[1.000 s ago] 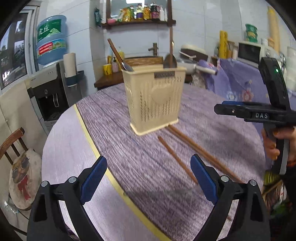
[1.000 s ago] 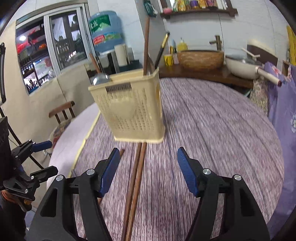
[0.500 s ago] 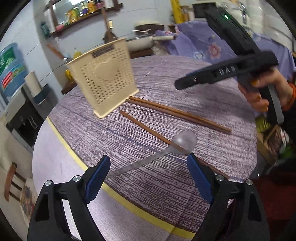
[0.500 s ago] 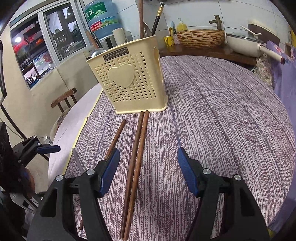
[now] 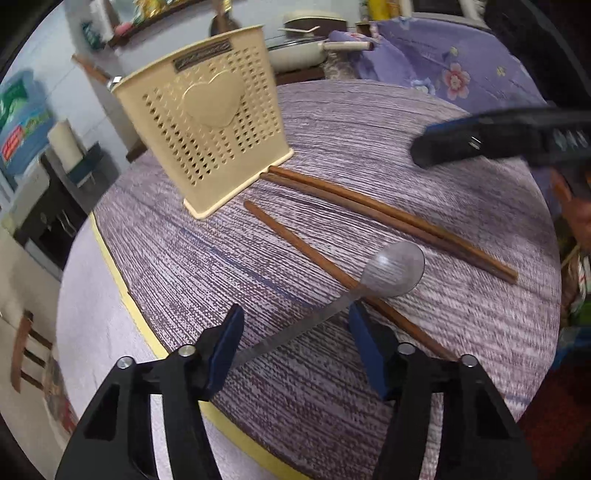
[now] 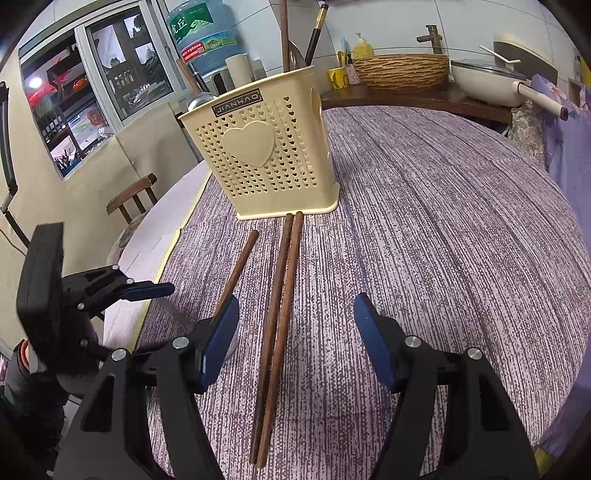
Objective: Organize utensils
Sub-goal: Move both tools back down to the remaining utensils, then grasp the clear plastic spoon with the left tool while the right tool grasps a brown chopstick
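Note:
A cream utensil basket (image 5: 207, 129) with a heart on its side stands on the round table; it also shows in the right wrist view (image 6: 262, 155), with utensils upright in it. Two brown chopsticks (image 5: 388, 218) lie side by side at its base, a third (image 5: 295, 240) beside them. A metal spoon (image 5: 395, 269) lies across the third chopstick, its handle running between my left gripper's fingers. My left gripper (image 5: 295, 339) is open, straddling the handle. My right gripper (image 6: 295, 332) is open above the chopstick pair (image 6: 277, 314).
The table has a purple woven cloth (image 6: 443, 221) with a yellow edge strip (image 5: 118, 280). A wooden chair (image 6: 133, 195) stands at its left. A counter behind holds a woven basket (image 6: 399, 70) and a pan (image 6: 487, 81). A water dispenser (image 6: 203, 33) stands by the window.
My left gripper has swung down and toward the spoon, so its handle now lies between the fingers. My right gripper has moved slightly closer over the chopstick pair.

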Demonstrator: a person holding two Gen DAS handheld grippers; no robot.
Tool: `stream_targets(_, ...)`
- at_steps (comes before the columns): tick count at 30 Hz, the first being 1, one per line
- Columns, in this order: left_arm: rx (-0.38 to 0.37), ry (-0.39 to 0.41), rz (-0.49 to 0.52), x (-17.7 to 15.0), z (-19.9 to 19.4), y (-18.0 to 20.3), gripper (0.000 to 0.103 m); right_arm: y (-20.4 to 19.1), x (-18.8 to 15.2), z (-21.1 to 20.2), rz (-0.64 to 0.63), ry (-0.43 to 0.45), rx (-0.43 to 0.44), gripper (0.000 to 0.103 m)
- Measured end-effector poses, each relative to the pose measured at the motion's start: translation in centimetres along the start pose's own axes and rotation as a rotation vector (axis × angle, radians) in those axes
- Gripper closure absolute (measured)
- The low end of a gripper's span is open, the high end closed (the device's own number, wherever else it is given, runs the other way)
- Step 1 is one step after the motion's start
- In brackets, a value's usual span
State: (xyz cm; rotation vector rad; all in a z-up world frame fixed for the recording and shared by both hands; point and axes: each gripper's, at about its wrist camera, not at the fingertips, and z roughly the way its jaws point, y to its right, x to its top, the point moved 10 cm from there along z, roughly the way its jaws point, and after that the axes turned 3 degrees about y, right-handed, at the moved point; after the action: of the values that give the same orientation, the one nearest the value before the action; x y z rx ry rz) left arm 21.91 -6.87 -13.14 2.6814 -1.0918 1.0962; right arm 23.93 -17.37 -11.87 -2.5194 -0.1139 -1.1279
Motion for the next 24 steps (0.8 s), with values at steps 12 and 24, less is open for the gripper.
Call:
stream_targets(12,-0.102,-0.115,-0.612,-0.3,2.1,-7.0,0.086,-0.4,-0.3,1.0,-0.007,-0.029,-0.011,0.038)
stream_targets(24,-0.013,-0.101,-0.620,-2.2,0.7,-5.9,0.086,-0.9,-0.1,5.1,-0.156,-0.113,-0.153,0.067)
